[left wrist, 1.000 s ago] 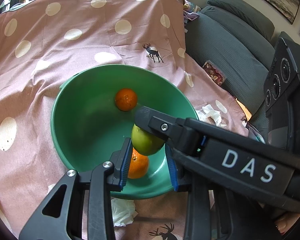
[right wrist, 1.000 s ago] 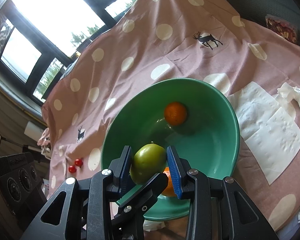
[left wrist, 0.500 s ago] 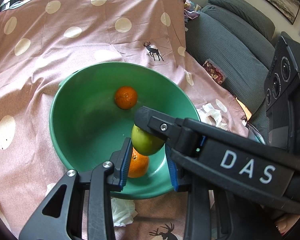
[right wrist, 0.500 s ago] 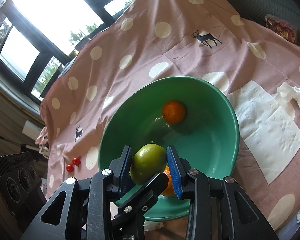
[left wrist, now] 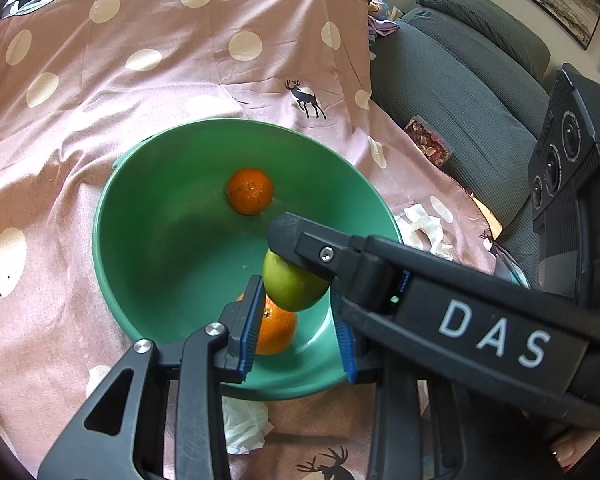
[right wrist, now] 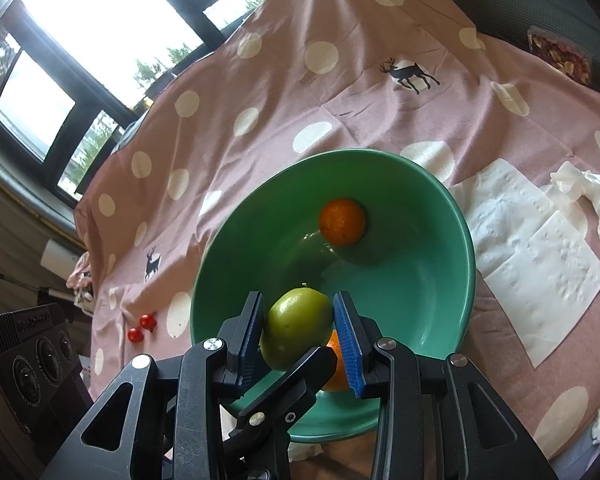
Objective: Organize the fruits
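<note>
Right gripper [right wrist: 300,334] is clamped on the green apple [right wrist: 296,332], blue pads touching both sides, fruit held over the near part of the green bowl [right wrist: 466,264]. Left gripper [left wrist: 298,328] has its jaws spread with nothing between the pads; it hangs over the near rim, just under the right gripper's finger. Versus a second ago almost nothing changes: apple sits the same in the pads, only the bowl drifts slightly in both views, so the rig is shifting a little, not releasing. Under the apple one orange [left wrist: 276,330] rests on the near bowl wall; a second orange [left wrist: 250,191] sits farther in, well apart. My read: apple is staged for drop, release not yet done. Risk: it lands on the near orange and rolls. Farther out on the polka-dot cloth [right wrist: 260,80]: two cherry tomatoes [right wrist: 142,328] left of the bowl, paper towels [right wrist: 540,264] right.
</note>
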`<state>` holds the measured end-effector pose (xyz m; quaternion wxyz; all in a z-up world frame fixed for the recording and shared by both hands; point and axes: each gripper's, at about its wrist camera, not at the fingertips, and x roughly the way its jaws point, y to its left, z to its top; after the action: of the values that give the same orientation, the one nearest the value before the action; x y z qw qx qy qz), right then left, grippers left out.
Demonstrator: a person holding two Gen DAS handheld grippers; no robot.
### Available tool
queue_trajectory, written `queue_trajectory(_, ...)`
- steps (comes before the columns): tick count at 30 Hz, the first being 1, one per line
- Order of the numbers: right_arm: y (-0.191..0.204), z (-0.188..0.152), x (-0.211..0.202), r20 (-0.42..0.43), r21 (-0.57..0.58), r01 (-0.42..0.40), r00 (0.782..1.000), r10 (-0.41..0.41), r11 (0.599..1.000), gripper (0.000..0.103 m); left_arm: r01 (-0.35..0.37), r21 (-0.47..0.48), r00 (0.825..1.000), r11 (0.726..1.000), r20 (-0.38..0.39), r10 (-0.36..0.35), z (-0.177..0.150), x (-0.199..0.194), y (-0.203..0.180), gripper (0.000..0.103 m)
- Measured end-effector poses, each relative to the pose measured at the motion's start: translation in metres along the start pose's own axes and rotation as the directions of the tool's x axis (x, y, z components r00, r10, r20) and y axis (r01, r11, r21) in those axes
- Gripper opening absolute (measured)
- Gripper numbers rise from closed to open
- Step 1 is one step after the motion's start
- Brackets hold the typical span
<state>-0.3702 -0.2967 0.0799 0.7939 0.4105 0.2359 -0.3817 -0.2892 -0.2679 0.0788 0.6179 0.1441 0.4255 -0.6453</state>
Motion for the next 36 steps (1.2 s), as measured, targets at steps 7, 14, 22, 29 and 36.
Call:
queue_trajectory(7, -0.002, 0.000, 0.001, -0.003, 0.003, 0.004, 1.000, -0.004, 1.000, 0.039, 0.003, -0.005, 1.000, 1.000, -0.005, -0.003, -0.001, 0.003, -0.001, 0.033)
queue_trajectory(14, -0.002, 0.000, 0.001, -0.005, 0.003, 0.007, 1.000, -0.007, 1.000, 0.039, 0.000, -0.006, 1.000, 1.000, -0.008, 0.000, 0.000, 0.003, -0.001, 0.033)
queue_trajectory(22, -0.010, -0.003, 0.001, -0.026, 0.048, -0.017, 0.999, 0.018, 0.999, 0.039, -0.019, -0.020, 1.000, 1.000, 0.000, 0.019, -0.003, -0.003, 0.006, 0.033)
queue_trajectory(29, -0.007, -0.004, -0.009, 0.005, 0.076, -0.014, 1.000, 0.014, 0.997, 0.039, -0.027, -0.042, 0.996, 0.999, 0.078, 0.030, -0.006, -0.044, 0.021, 0.042)
queue_trajectory(36, 0.016, -0.003, -0.012, 0.037, 0.034, 0.024, 0.999, -0.026, 0.999, 0.039, -0.085, -0.136, 0.980, 0.987, 0.168, 0.108, -0.018, -0.101, 0.057, 0.066)
